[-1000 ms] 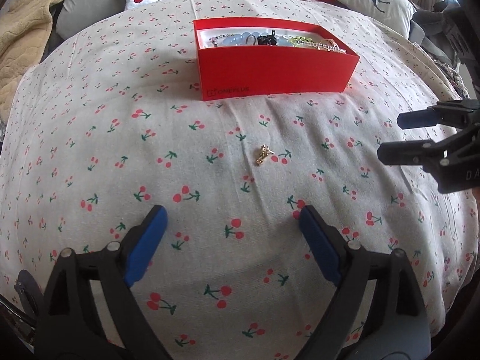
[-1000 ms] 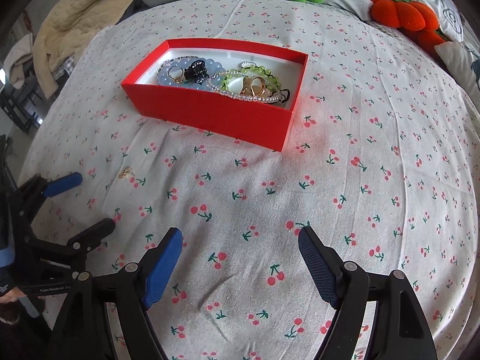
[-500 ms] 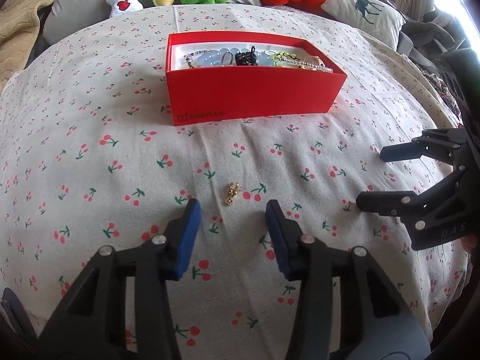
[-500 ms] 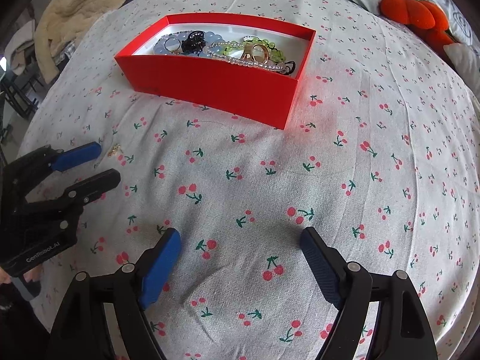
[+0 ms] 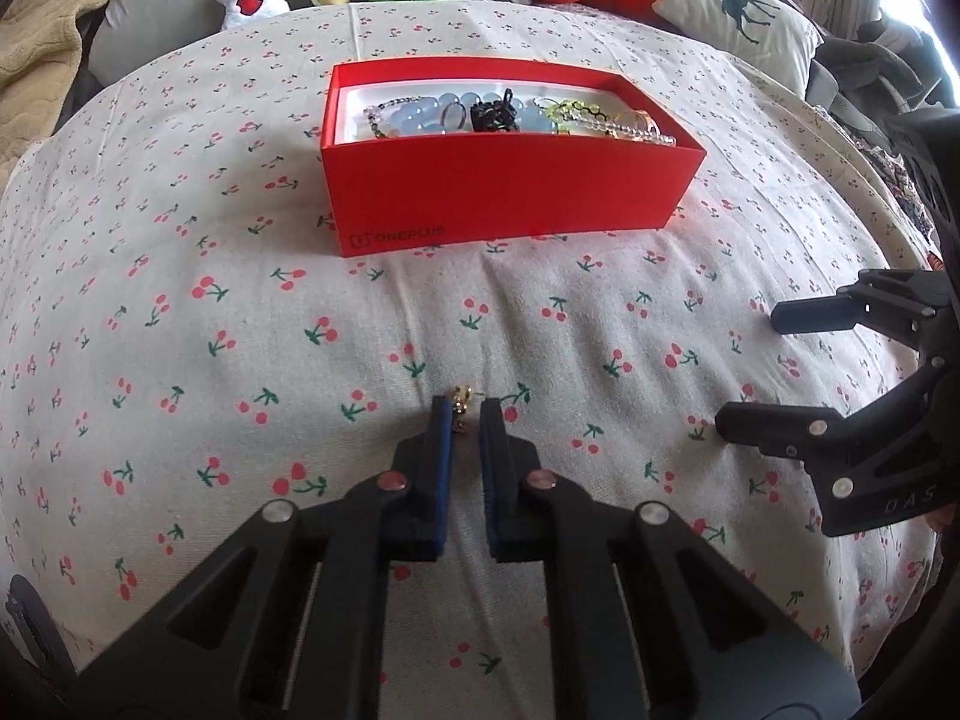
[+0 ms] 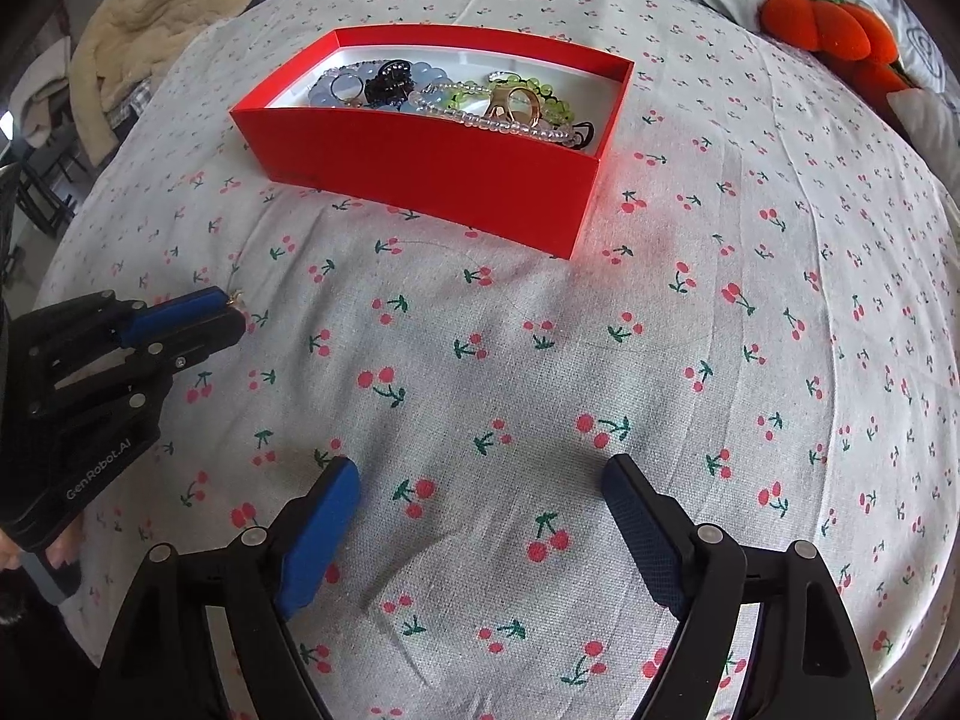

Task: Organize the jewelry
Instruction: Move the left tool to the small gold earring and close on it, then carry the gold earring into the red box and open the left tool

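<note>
Item: small gold earring [image 5: 461, 407] at frame centre on the cherry-print bedsheet [image 5: 180, 360], between the nearly closed fingers of the left gripper [image 5: 465, 414]; whether it is pinched, I cannot tell. Right gripper [image 6: 480, 480] spread, empty. Risk: the tiny piece slipping free or snagging cloth before reaching the red cardboard box [image 5: 510, 204], marked "ONEPLUS".

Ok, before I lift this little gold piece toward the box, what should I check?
1. Gold charm between left claw pads: ok.
2. Pads clamped on it: cannot tell, a gap shows.
3. Cherry-print cloth not pinched too: cannot tell.
4. Red box open, upright: ok.
5. Right claw open, beside the path to the box: ok.
6. Free spot among the bracelets: cannot tell.
</note>
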A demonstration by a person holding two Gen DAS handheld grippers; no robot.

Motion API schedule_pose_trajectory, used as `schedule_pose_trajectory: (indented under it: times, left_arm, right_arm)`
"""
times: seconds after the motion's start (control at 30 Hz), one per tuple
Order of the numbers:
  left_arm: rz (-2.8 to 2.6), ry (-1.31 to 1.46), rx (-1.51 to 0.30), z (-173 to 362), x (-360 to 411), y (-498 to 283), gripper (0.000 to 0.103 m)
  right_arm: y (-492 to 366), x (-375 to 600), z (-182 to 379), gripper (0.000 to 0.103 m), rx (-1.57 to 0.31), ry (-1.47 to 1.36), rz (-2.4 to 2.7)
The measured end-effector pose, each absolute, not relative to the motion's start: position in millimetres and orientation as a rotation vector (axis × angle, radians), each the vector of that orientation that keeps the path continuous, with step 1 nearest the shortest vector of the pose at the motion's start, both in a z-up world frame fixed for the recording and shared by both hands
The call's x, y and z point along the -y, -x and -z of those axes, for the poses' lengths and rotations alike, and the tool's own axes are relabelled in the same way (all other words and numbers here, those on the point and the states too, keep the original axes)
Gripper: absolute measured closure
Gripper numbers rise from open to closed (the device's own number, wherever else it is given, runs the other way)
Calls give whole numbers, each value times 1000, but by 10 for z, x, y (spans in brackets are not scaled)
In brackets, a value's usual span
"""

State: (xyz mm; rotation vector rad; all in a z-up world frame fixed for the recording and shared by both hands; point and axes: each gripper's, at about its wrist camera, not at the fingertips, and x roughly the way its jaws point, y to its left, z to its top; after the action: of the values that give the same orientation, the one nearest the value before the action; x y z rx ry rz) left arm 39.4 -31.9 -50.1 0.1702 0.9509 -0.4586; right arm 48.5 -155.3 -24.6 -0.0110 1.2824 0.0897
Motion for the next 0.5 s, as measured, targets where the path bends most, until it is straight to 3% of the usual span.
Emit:
schedule_pose_trajectory:
  times: [0.5]
  left_arm:
    - [503,-94,-860,-33,351,-483,98]
  right_arm:
    - [-536,1674,125,18,-1269,-64,-83]
